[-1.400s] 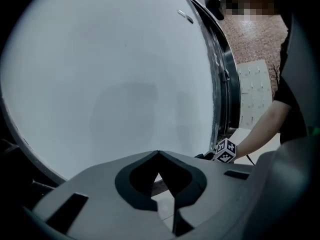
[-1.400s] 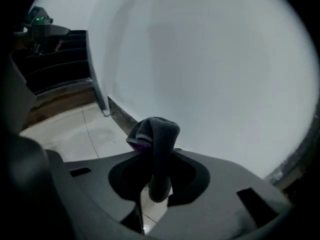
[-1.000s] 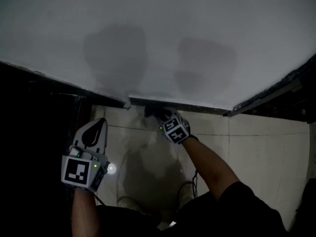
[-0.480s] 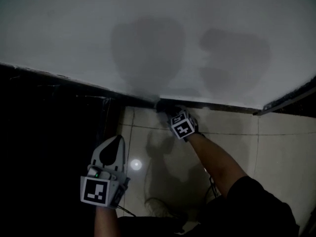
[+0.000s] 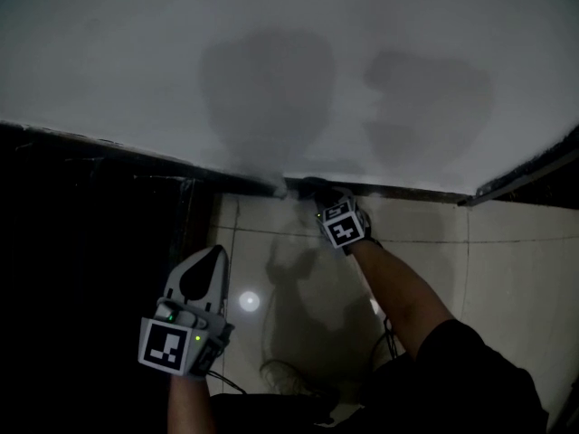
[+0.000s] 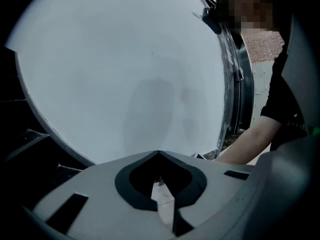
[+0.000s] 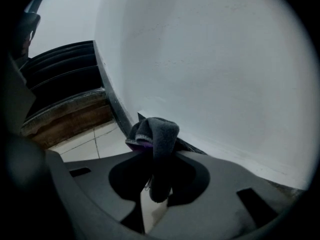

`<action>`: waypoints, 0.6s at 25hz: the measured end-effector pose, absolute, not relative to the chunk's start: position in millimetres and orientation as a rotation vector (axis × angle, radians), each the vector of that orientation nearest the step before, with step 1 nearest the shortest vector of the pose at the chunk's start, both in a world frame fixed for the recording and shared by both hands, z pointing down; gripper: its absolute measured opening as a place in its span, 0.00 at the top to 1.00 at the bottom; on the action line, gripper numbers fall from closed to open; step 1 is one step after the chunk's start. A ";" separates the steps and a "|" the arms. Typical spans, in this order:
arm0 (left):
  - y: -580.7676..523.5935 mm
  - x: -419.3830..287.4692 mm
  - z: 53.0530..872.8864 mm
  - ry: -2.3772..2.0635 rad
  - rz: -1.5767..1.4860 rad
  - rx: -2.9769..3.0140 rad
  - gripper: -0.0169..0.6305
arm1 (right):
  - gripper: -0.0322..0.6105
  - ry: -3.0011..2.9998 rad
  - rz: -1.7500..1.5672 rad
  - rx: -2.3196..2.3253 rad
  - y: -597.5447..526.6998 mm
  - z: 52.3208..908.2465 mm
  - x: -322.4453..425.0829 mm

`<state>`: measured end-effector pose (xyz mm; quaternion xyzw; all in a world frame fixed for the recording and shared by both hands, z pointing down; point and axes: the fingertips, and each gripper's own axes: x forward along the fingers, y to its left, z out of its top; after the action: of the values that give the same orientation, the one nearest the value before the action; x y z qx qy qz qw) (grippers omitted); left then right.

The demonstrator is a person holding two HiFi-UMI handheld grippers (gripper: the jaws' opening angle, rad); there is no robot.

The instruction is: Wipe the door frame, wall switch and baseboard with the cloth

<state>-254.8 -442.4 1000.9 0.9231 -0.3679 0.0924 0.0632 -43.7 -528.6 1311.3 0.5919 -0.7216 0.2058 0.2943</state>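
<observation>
Now we hold the dark grey cloth (image 7: 154, 134) clamped in our right tool (image 7: 156, 186). Its folded wad bulges out past the tips, low at the foot of the white wall (image 5: 271, 52), right by the dark baseboard (image 5: 416, 192) above the tiled floor (image 5: 507, 269). Our left tool (image 5: 214, 253) hangs well apart over the floor, its jaws closed together on nothing. Since half a second ago, the right tool has slid a little to the right along the baseboard, while the left has hardly shifted.
</observation>
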 end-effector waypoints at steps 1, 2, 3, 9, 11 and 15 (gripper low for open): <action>-442.0 -252.4 999.8 -1.103 0.262 2.787 0.99 | 0.84 -1.915 0.534 1.584 -525.4 1309.1 -36.4; -441.7 -249.9 999.0 -1.096 0.248 2.787 0.99 | 0.84 -1.907 0.530 1.589 -521.3 1308.4 -28.6; -441.2 -247.0 998.5 -1.090 0.241 2.790 0.99 | 0.84 -1.896 0.531 1.591 -516.1 1309.4 -20.1; -437.9 -232.7 994.6 -1.059 0.227 2.790 0.99 | 0.84 -1.814 0.564 1.619 -482.8 1317.6 26.5; -438.2 -230.2 993.6 -1.045 0.201 2.782 0.99 | 0.84 -1.790 0.591 1.648 -474.0 1320.4 40.4; -434.7 -219.6 993.9 -1.019 0.170 2.774 0.99 | 0.84 -1.753 0.549 1.671 -462.3 1307.5 67.8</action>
<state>-219.6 -434.7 993.9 0.9333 -0.3427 0.0570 0.0905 67.8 -462.3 1307.5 0.6368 -0.6680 0.2092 0.3232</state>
